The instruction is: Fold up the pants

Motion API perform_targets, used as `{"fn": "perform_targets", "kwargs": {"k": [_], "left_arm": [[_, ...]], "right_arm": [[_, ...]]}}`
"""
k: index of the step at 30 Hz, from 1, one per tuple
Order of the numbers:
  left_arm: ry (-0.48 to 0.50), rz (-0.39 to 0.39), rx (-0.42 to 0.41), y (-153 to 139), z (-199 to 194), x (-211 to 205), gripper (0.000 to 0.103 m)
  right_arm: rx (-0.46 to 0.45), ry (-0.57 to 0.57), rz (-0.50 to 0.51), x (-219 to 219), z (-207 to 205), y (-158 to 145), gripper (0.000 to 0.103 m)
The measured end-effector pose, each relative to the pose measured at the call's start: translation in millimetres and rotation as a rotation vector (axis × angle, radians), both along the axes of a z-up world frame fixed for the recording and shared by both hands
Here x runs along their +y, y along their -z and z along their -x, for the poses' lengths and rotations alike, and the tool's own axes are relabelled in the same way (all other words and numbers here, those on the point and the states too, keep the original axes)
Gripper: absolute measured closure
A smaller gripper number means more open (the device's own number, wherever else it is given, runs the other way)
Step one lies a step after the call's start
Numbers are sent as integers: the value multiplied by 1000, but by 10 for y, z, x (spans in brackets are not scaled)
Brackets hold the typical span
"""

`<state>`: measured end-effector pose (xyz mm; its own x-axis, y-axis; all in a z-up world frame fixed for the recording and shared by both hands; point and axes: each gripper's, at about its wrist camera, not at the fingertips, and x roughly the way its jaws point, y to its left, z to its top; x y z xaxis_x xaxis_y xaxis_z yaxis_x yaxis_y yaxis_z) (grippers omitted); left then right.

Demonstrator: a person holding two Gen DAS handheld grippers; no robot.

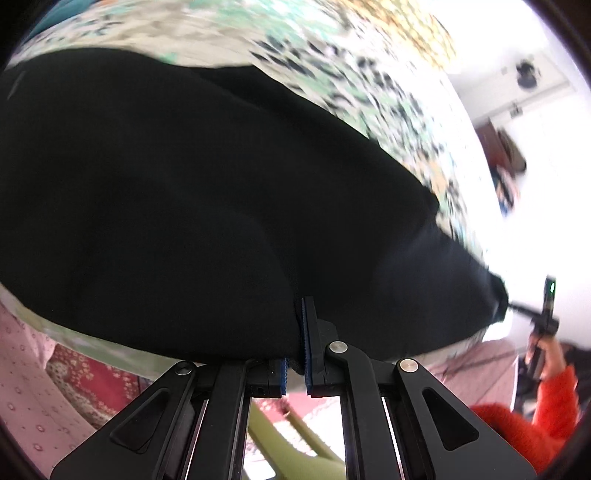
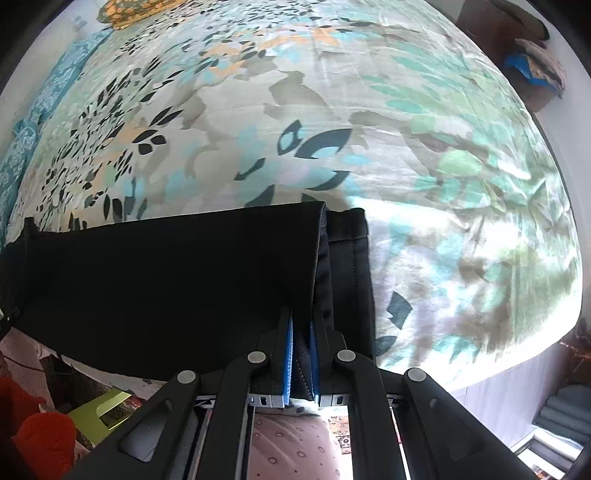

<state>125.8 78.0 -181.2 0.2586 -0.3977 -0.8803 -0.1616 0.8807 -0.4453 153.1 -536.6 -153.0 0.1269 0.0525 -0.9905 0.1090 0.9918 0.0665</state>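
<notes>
The black pants (image 2: 166,273) lay stretched across the floral bedsheet (image 2: 295,110), near its front edge; the right gripper (image 2: 300,354) was clamped on the cloth close to the hem, blue pads (image 2: 288,362) pressed on either side of a fold. Only the right wrist view showed that hem end clearly, with a stitched cuff (image 2: 351,258) lying just beside the upper layer; it also showed an orange patterned cushion (image 2: 129,11) far up the bed. The left wrist view, blurred, showed the left gripper (image 1: 295,354) pinched on the pants (image 1: 184,184) at their near edge; it alone caught the person's hand (image 1: 543,354) in a red sleeve (image 1: 535,417) holding the other tool at the cloth's far end.
</notes>
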Motion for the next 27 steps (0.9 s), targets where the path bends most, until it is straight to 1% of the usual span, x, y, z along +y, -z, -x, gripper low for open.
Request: {"fn": "perform_targets", "kwargs": {"k": [4, 9, 12, 16, 21, 27], "left_arm": [[18, 12, 29, 47, -33, -35, 98], [29, 11, 45, 68, -47, -101, 98], [40, 2, 58, 133, -34, -129, 98], [42, 10, 76, 205, -46, -155, 98], [45, 5, 63, 174, -18, -127, 98], [50, 6, 60, 137, 7, -125, 98]], "right_arm": [[-1, 11, 30, -74, 5, 1, 94], [16, -19, 101, -35, -30, 84, 94], [20, 3, 106, -59, -50, 149, 94], [35, 0, 126, -37, -54, 215, 94], [29, 6, 136, -13, -81, 201, 94], [55, 8, 154, 27, -89, 245, 94]]}}
